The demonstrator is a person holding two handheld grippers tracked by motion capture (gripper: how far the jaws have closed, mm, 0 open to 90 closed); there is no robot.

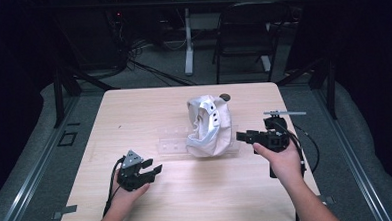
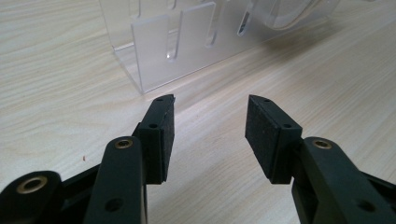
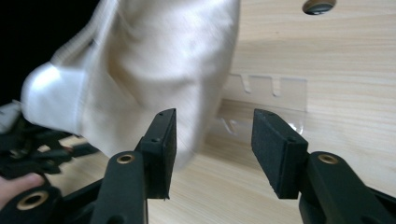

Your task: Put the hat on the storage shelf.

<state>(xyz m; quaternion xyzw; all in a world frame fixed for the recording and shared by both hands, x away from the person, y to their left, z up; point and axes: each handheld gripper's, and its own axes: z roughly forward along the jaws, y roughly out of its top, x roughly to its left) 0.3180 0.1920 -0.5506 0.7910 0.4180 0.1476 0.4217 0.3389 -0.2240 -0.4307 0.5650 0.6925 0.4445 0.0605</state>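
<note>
A cream-white cloth bag (image 1: 209, 126) with dark studs sits crumpled on a clear slotted acrylic rack (image 1: 173, 139) in the middle of the table. My left gripper (image 1: 155, 170) rests low on the table at front left, open, its jaws empty and aimed at the rack (image 2: 173, 42) a short way off. My right gripper (image 1: 241, 136) is held just right of the bag, open, with nothing between its jaws. In the right gripper view the bag (image 3: 140, 70) hangs close before the left pad (image 3: 161, 144), and the rack (image 3: 271, 91) lies beyond.
The light wooden table (image 1: 134, 108) has a round dark grommet hole (image 1: 225, 96) behind the bag. A black chair (image 1: 245, 33) and a white desk leg (image 1: 188, 41) stand on the floor past the far edge. Dark frame legs flank the table.
</note>
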